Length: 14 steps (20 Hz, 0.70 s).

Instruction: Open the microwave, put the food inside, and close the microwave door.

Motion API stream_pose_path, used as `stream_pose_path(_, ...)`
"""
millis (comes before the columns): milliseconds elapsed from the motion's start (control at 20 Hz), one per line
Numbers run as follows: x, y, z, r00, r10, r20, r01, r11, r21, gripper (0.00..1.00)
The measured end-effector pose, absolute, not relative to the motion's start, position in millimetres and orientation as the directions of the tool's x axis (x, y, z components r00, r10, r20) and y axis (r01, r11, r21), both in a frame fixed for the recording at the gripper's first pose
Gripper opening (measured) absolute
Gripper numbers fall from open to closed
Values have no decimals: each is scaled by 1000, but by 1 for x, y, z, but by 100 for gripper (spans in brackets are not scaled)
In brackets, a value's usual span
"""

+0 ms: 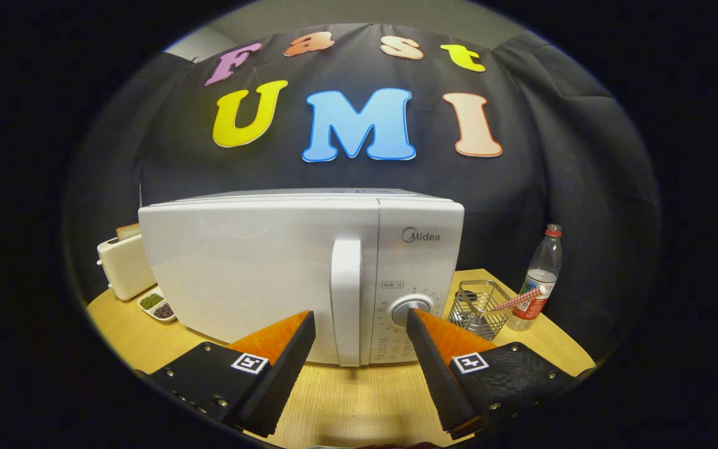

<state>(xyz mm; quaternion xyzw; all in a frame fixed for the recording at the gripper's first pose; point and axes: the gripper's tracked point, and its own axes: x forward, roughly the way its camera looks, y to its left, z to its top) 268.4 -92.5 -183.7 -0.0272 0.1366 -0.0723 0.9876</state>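
In the gripper view, your gripper (pixel 361 324) has its jaws spread wide apart with nothing held between them, and its two fingers (pixel 284 349) point straight at the front of the white microwave (pixel 259 268) that stands on the wooden desk (pixel 346 399) just ahead of you. The microwave door (pixel 240 274) is closed, flush with the body. Its upright white handle (pixel 346 299) runs down the right side of the door and sits in the gap between your fingers, slightly nearer the left one; you cannot tell from here whether either fingertip touches the microwave, but neither finger presses on the handle. Right of the handle is the control panel with a round dial (pixel 410 308), and the tip of your right finger lies just over the dial's lower right. To the left of the microwave, near its back corner, you see a cream toaster (pixel 123 265) with a slice of bread (pixel 127 231) sticking up from its slot, and just in front of it a small white dish (pixel 157 306) with two compartments, one holding something green and the other something dark. To the right of the microwave stands a wire basket (pixel 480 307), and just beside it a clear plastic bottle (pixel 541 274) with a red cap, upright; a red-and-white patterned stick (pixel 519 300) leans out of the basket across the bottle.
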Motion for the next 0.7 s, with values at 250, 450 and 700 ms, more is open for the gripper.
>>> stream_pose_path(250, 276, -98, -194, 947, -154, -283, 144, 988, -57, 90)
stream_pose_path(450, 279, -96, -189, 953, -153, -261, 142, 988, -61, 90)
stream_pose_path(700, 286, -90, -186, 961, -138, -238, 124, 990, -70, 63)
